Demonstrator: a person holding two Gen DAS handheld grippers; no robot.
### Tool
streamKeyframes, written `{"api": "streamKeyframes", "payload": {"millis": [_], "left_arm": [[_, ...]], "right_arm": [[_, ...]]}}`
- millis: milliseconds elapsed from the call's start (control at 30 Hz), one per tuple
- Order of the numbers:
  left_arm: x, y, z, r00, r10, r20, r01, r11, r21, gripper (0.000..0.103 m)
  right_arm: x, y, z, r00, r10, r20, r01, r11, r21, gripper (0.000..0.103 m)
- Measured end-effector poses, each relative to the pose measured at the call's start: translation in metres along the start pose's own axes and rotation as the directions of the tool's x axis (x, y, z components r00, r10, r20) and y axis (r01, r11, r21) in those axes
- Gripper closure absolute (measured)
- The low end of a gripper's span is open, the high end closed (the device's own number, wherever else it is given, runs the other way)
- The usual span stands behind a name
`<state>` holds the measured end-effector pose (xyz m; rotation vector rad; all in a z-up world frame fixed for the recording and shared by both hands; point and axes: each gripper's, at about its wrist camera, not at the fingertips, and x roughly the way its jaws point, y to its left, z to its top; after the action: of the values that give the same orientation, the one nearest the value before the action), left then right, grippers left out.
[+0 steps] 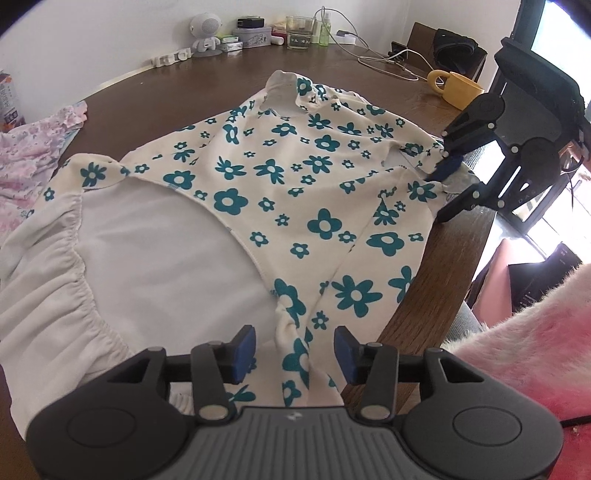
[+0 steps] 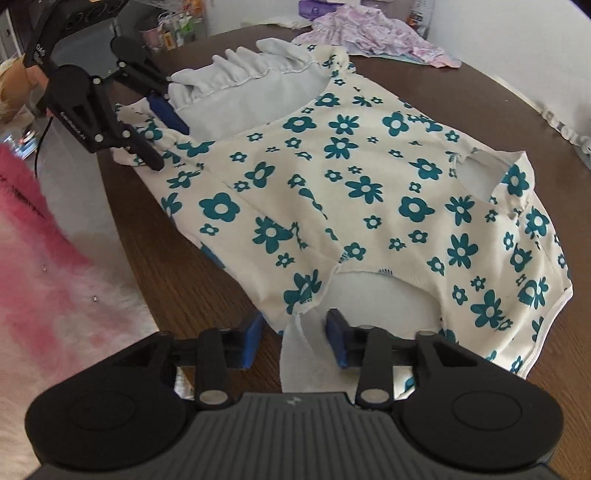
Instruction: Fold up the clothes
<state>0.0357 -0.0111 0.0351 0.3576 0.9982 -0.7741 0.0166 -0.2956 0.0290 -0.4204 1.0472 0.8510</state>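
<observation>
A cream garment with teal flowers [image 1: 295,184] lies spread on the brown wooden table [image 1: 184,85], its white inside and gathered elastic hem [image 1: 55,266] turned up on the left. My left gripper [image 1: 294,352] stands open at the near edge, a bunched fold of the printed cloth lying between its blue pads [image 1: 243,350]. My right gripper [image 2: 295,341] is open too, with a white flap of the garment [image 2: 369,184] between its fingers at the sleeve side. Each gripper shows in the other's view: the right gripper [image 1: 445,173] and the left gripper [image 2: 162,122].
A yellow mug [image 1: 458,90], white cables [image 1: 388,62], a glass [image 1: 300,32] and small boxes stand along the far side. Pink floral clothes [image 1: 33,147] lie at the left. The table's edge [image 1: 443,277] runs close on the right, beside a pink fluffy sleeve [image 1: 535,350].
</observation>
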Motion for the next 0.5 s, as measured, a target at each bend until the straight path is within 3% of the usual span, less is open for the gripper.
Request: {"api": "streamKeyframes", "payload": {"millis": [67, 233, 333, 367, 467, 500], "left_arm": [[0.0, 0.002, 0.0, 1.0, 0.01, 0.002, -0.01, 1.0, -0.009, 0.058], [0.002, 0.005, 0.0, 1.0, 0.016, 0.004, -0.016, 1.0, -0.017, 0.057], [0.003, 0.005, 0.0, 1.0, 0.014, 0.01, -0.013, 1.0, -0.017, 0.056], [0.003, 0.005, 0.0, 1.0, 0.014, 0.012, -0.013, 1.0, -0.017, 0.056], [0.004, 0.005, 0.0, 1.0, 0.01, 0.015, -0.01, 1.0, -0.013, 0.056], [0.004, 0.005, 0.0, 1.0, 0.01, 0.015, -0.01, 1.0, -0.01, 0.056]], "right_arm": [[-0.009, -0.006, 0.002, 0.998, 0.056, -0.017, -0.055, 0.998, 0.019, 0.096], [-0.004, -0.001, -0.001, 0.995, 0.035, -0.093, -0.036, 0.999, -0.01, 0.093], [-0.002, 0.0, -0.001, 0.999, 0.014, -0.047, -0.014, 1.0, -0.006, 0.072], [-0.001, -0.001, -0.001, 0.999, 0.018, -0.034, -0.018, 1.0, 0.006, 0.069], [0.005, -0.007, 0.0, 0.997, 0.077, -0.029, -0.076, 0.996, 0.047, 0.069], [0.005, -0.01, 0.0, 0.993, 0.111, -0.026, -0.109, 0.992, 0.06, 0.085]]}}
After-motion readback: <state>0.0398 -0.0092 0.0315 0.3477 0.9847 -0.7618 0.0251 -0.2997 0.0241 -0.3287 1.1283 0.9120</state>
